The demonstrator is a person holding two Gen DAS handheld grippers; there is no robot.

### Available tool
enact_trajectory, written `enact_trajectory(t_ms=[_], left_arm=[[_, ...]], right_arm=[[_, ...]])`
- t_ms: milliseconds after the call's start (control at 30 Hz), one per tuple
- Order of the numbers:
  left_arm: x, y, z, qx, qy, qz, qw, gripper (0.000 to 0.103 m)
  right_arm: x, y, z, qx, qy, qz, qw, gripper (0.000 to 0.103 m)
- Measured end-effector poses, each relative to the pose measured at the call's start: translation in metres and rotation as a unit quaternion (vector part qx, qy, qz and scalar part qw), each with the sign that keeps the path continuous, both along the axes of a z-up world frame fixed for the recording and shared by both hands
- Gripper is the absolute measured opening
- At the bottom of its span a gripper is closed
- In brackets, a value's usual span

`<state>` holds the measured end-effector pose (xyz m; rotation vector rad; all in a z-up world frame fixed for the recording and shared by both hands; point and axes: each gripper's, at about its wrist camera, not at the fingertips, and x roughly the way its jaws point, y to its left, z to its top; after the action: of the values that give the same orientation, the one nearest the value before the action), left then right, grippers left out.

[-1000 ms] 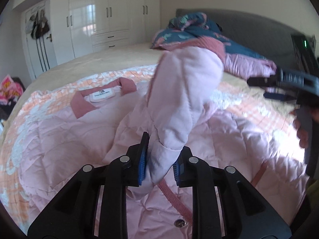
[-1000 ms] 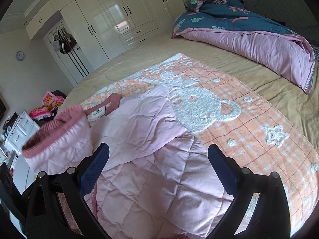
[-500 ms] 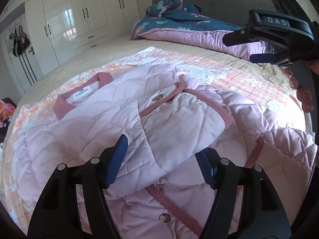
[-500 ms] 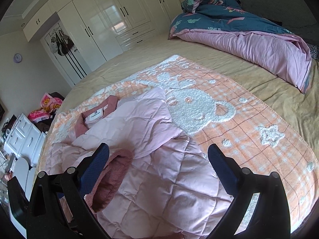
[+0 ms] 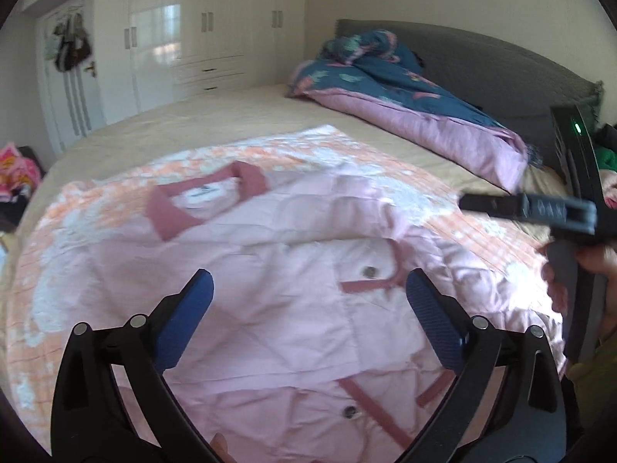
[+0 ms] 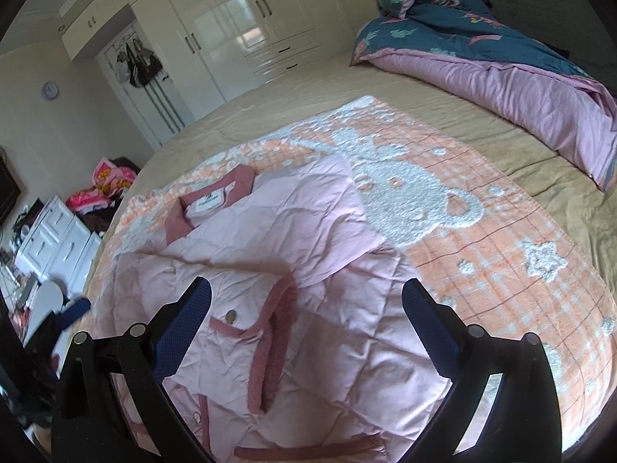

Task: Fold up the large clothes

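Left gripper (image 5: 308, 310): jaws spread wide, empty, hovering above pink quilted jacket (image 5: 270, 289). Right gripper (image 6: 306, 310): likewise wide open, gripping nothing, above the same garment. Jacket lies on the orange bear blanket (image 6: 482, 254) near the bed's (image 6: 308, 92) foot edge, collar (image 6: 173, 223) toward the wardrobe (image 6: 231, 31), one sleeve (image 6: 270, 347) folded across the front.

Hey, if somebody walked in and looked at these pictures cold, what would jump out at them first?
Probably the pink quilted jacket, spread on the orange bear blanket in the middle of the bed, its sleeve folded across the front. Both tools, left and right, hang open above it, holding nothing. Behind, a blue and pink duvet is heaped by the headboard.
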<state>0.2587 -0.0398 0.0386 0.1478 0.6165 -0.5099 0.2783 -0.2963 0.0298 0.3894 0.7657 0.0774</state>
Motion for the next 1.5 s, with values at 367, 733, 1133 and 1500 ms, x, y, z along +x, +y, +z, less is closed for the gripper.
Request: enact_trajectory(t_ms=[367, 733, 1133, 1500], left_arm=[[0.039, 0.084, 0.004, -0.036, 0.041, 0.114, 0.9920, 0.094], [0.060, 0.173, -0.003, -0.084, 0.062, 0.219, 0.9701, 0.094], [0.064, 0.220, -0.012, -0.102, 0.070, 0.279, 0.9523, 0.094], [0.065, 0.220, -0.007, -0.126, 0.052, 0.286, 0.9484, 0.094]], right_arm=[[0.021, 0.063, -0.052, 0.022, 0.075, 0.059, 0.995, 0.099], [0.040, 0.077, -0.096, 0.098, 0.118, 0.046, 0.987, 0.099], [0.031, 0.073, -0.099, 0.112, 0.070, 0.042, 0.990, 0.030], [0.020, 0.096, 0.023, -0.033, -0.105, 0.117, 0.987, 0.015]])
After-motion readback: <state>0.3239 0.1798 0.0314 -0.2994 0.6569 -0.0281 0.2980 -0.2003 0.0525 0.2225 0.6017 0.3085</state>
